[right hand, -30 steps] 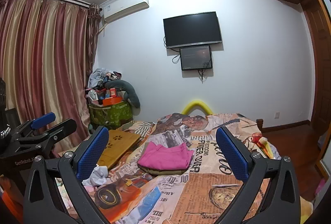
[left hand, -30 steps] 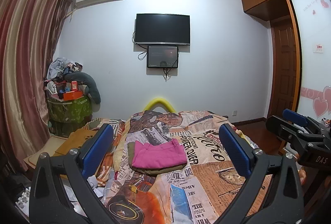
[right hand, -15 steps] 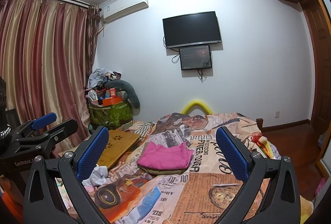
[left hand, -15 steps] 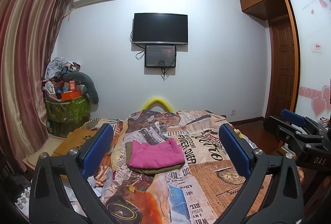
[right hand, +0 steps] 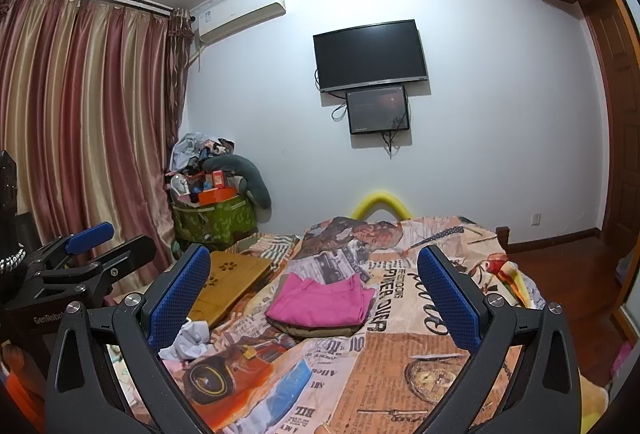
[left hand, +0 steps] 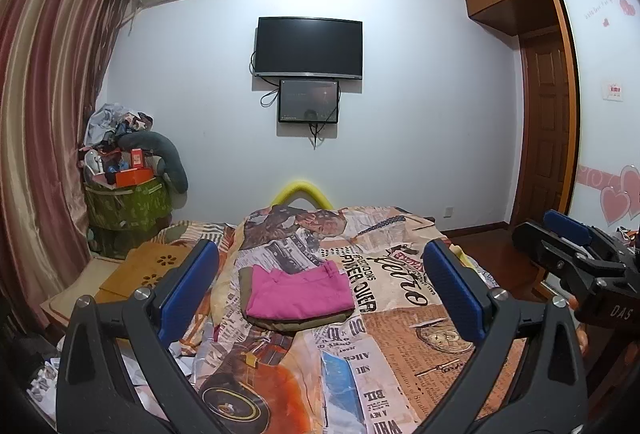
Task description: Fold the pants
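Observation:
Folded pink pants lie on top of a folded olive-brown garment in the middle of the bed; they also show in the right wrist view. My left gripper is open and empty, held above the near part of the bed, well short of the pile. My right gripper is open and empty, also short of the pile. Each gripper shows at the edge of the other's view: the right one, the left one.
The bed cover has a newspaper print. A wooden lap table and crumpled white cloth lie at the bed's left. A green bin heaped with clutter stands by the curtains. A TV hangs on the far wall.
The left wrist view has shifted slightly, so the room slid a little left and down in it. The right gripper has barely moved. Both stay open.

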